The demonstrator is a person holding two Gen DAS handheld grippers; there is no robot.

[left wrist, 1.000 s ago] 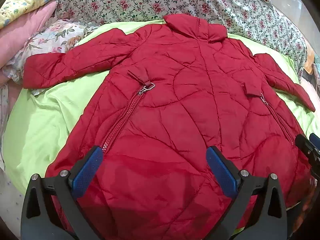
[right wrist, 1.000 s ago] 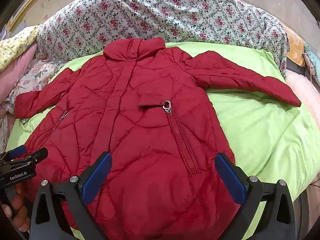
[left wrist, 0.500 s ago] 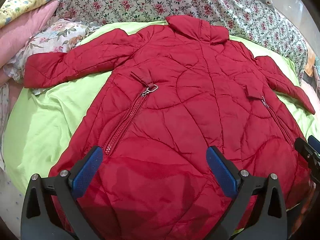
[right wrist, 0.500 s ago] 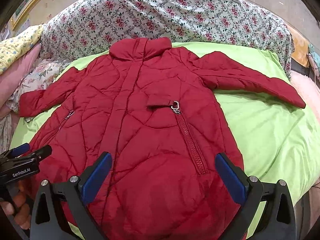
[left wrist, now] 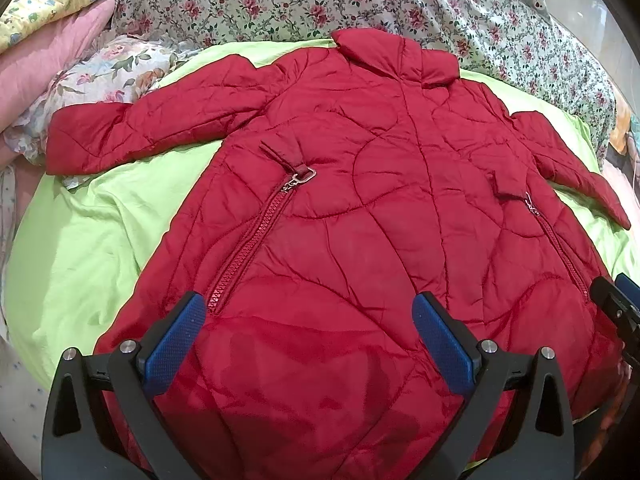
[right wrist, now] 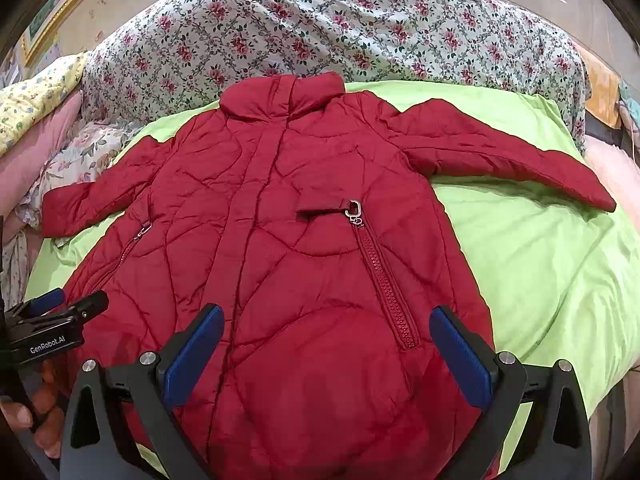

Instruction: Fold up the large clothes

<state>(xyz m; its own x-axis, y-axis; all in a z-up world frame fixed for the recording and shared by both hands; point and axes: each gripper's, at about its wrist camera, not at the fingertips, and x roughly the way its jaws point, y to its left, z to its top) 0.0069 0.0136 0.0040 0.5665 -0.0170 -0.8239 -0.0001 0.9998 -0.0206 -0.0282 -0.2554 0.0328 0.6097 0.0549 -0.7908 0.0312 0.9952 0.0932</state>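
A red quilted coat [left wrist: 360,208] lies flat, front up, on a lime green sheet [left wrist: 92,240], collar at the far end, both sleeves spread out. It also fills the right wrist view [right wrist: 304,248]. My left gripper [left wrist: 308,332] is open and empty above the coat's hem, left of centre. My right gripper [right wrist: 328,344] is open and empty above the hem near the right pocket zipper [right wrist: 384,292]. The left gripper shows at the left edge of the right wrist view [right wrist: 60,312]; the right gripper shows at the right edge of the left wrist view [left wrist: 616,300].
A floral quilt [right wrist: 320,28] is heaped behind the collar. Pink and yellow bedding [left wrist: 48,32] and a flowered pillow [left wrist: 100,76] lie at the far left by the left sleeve cuff [left wrist: 80,140]. Green sheet lies bare to the right [right wrist: 552,272].
Both views have drawn back and down slightly, so the coat sits lower in frame. Both grippers stay open; the coat has not moved.
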